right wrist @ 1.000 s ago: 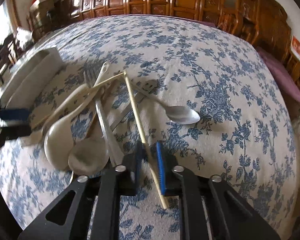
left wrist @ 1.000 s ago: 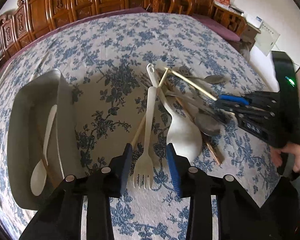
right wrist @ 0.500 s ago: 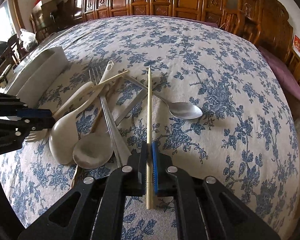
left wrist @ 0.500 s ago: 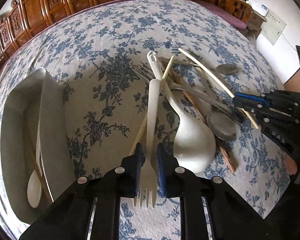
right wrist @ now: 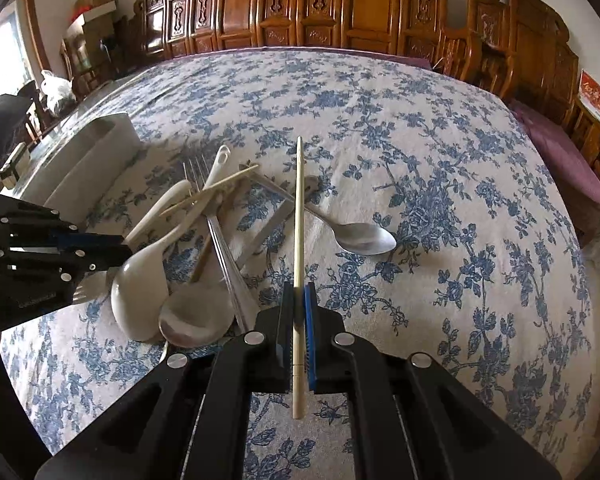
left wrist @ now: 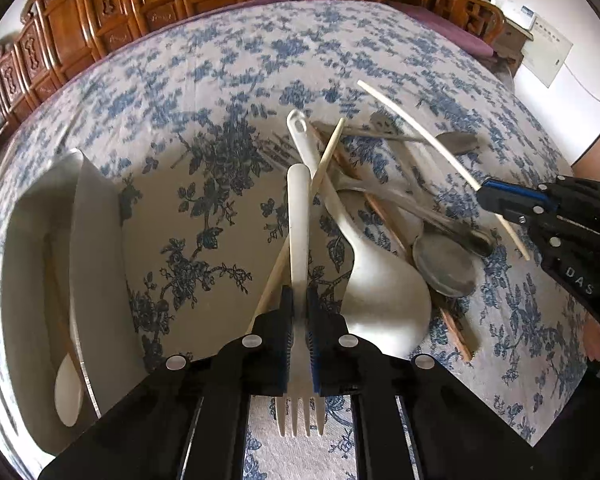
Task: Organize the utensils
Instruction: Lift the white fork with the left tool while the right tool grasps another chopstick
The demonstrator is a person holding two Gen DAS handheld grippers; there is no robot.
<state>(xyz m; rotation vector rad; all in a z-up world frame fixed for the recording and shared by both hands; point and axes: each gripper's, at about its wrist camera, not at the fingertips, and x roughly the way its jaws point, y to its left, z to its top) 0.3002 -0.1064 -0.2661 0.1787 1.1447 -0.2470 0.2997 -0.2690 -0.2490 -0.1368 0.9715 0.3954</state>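
Covering the whole desk [right wrist: 440, 128], a cloth with a blue flower print carries all that we describe. At its left side we see a white tray [left wrist: 96, 248] with 2 long compartments; a pale spoon [left wrist: 69, 384] lies in the outer compartment. Near the middle of the desk we find a heap of crossed utensils: a large white ladle [left wrist: 380, 300] with its bowl toward us, a steel spoon [left wrist: 444, 268] just beside that bowl, a second steel spoon [right wrist: 360, 236] lying apart on the right, and 1 pale chopstick [left wrist: 328, 156] leaning across the ladle's handle. Our left gripper [left wrist: 299, 320] is closed on the neck of a white plastic fork [left wrist: 299, 216], whose tines point back toward the camera and whose handle points away over the heap. Our right gripper [right wrist: 299, 320] is clamped on another pale chopstick [right wrist: 298, 208], held level above the heap, its far end pointing away from us.
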